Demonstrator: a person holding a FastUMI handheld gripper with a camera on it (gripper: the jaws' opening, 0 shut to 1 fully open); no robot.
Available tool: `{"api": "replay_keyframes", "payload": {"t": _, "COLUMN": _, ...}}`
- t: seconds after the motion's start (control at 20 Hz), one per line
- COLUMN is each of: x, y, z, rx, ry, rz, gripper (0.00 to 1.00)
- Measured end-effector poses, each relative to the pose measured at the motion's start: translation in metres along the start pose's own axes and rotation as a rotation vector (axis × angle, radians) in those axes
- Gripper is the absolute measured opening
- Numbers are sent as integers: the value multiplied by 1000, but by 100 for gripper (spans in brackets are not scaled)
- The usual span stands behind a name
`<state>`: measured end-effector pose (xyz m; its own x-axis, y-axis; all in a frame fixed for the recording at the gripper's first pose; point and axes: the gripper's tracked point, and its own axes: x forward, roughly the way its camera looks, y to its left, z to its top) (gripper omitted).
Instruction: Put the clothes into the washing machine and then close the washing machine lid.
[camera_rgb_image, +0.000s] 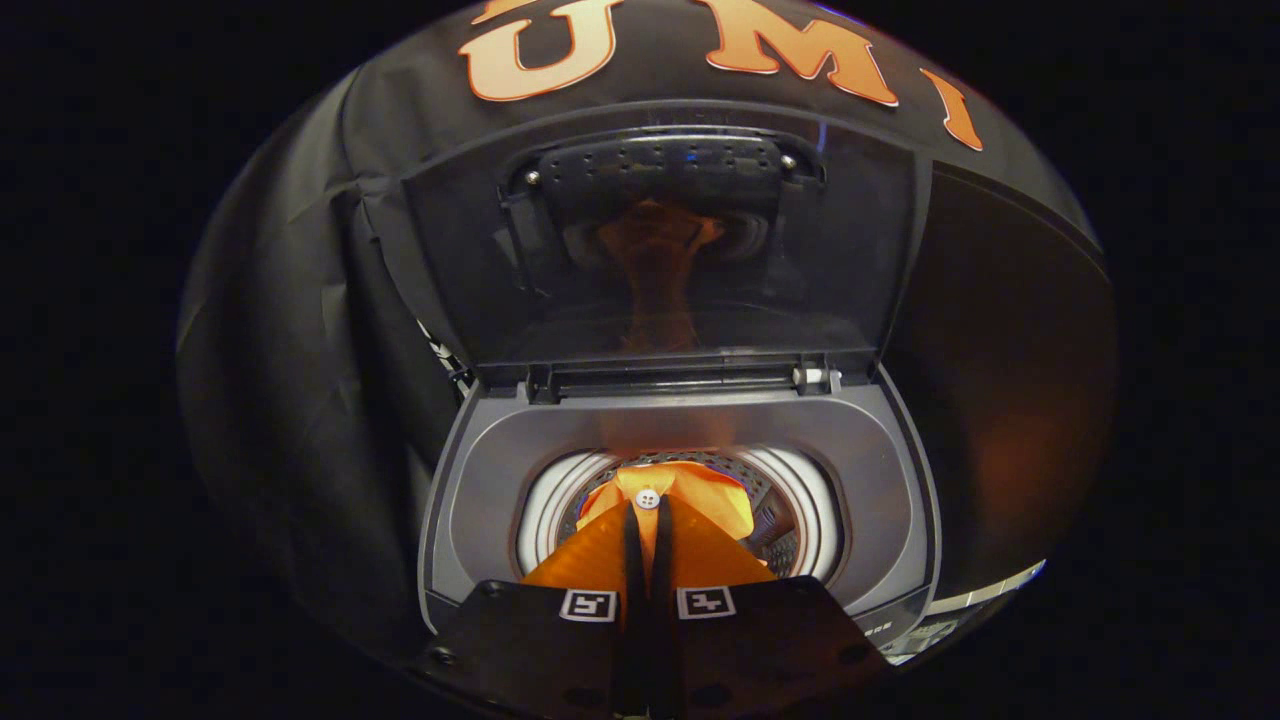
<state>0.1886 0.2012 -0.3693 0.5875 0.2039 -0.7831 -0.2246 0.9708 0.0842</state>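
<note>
Fingers of gripper (648, 515) are pinched narrowly on orange garment (690, 500), held over drum (800, 500) of washing machine (480, 480); lid (850, 240) is propped upright against dark cloth wall (300, 330).

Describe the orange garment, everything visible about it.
The orange garment is smooth, thin cloth with a white button near a folded edge that looks like a collar or placket. It is bunched and pinched between the nearly closed fingers of the tool, spreading out on both sides of them. It hangs over the round drum opening of the top-loading washing machine, whose lid stands open and faintly reflects the orange. Whether it touches the drum cannot be told.
</note>
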Motion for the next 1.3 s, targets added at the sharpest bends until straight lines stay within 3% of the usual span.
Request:
{"api": "replay_keyframes", "payload": {"t": 0.15, "x": 1, "y": -4, "z": -5, "rx": 23, "ry": 13, "rz": -18, "gripper": 12}}
{"api": "replay_keyframes", "payload": {"t": 0.2, "x": 0, "y": -2, "z": -4, "rx": 18, "ry": 11, "rz": -6, "gripper": 27}}
{"api": "replay_keyframes", "payload": {"t": 0.35, "x": 0, "y": -6, "z": -2, "rx": -25, "ry": -1, "rz": -11, "gripper": 29}}
{"api": "replay_keyframes", "payload": {"t": 0.55, "x": -3, "y": -6, "z": -3, "rx": -19, "ry": 8, "rz": -4, "gripper": 99}}
{"api": "replay_keyframes", "payload": {"t": 0.9, "x": -21, "y": -7, "z": 8, "rx": -1, "ry": -47, "rz": 9, "gripper": 99}}
{"api": "replay_keyframes", "payload": {"t": 1.3, "x": -89, "y": 2, "z": 111, "rx": 8, "ry": -408, "rz": 45, "gripper": 99}}
